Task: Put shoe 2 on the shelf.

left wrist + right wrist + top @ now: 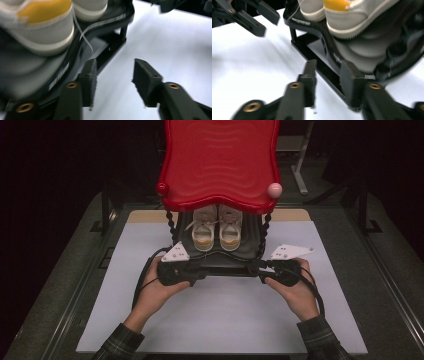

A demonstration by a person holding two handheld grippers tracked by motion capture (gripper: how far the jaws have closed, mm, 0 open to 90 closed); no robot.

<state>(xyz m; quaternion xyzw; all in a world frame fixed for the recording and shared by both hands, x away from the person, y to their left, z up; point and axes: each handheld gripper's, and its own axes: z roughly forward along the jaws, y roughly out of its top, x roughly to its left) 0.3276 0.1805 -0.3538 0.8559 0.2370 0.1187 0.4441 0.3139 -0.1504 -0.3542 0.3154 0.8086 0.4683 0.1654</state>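
On the white mat (220, 315) that covers the table, just ahead of both hands, we see a two-tier shoe rack: a glossy red top shelf (220, 160) with a wavy front edge, and below it a black lower shelf (220, 262) carrying a pair of white sneakers (217, 227) with tan toe patches. The rack stands near the middle of the mat, its long axis running left to right across the table, its front edge facing us. The sneakers sit side by side with their toes pointing toward us and their length running front to back, square to the rack's own length.

The left gripper (192, 270) is at the left end of the black shelf's front edge, the right gripper (260, 269) at the right end, each held in one hand. In the left gripper view, the left gripper (113, 75) has its jaws apart with only bare mat between them; the shelf edge lies just outside one jaw. In the right gripper view, the right gripper (327, 77) also has its jaws parted, and the black frame bar under the shelf passes between them, close against one pad; we cannot tell whether that pad touches it. That view also takes in the other gripper, farther off across the mat.
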